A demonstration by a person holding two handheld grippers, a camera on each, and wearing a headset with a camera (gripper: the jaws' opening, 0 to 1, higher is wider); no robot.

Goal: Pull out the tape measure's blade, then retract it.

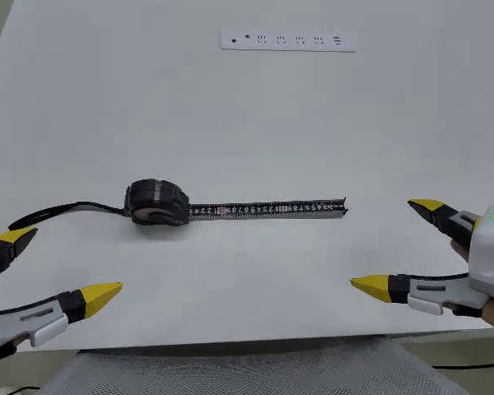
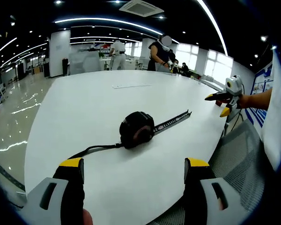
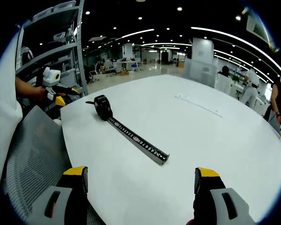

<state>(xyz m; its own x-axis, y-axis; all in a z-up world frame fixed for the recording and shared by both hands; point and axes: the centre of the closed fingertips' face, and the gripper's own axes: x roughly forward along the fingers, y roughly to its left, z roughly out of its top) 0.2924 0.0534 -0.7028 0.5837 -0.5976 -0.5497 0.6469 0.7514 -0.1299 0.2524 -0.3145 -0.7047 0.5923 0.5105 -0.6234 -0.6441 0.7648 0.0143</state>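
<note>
Tape measure [image 1: 156, 202], blade [image 1: 267, 209] out, between wide-spread left gripper [image 1: 66, 262], right gripper [image 1: 391, 243] — power strip [image 1: 287, 40] beyond

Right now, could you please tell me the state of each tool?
Left tool: open, holding nothing.
Right tool: open, holding nothing.

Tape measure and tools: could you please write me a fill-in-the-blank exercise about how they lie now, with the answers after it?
1. The blade reaches out of the black case toward the ____ tool.
2. The black strap trails from the case toward the ____ tool.
3. The left tool and the right tool are both ____, not shut.
Missing words: right; left; open.
</note>
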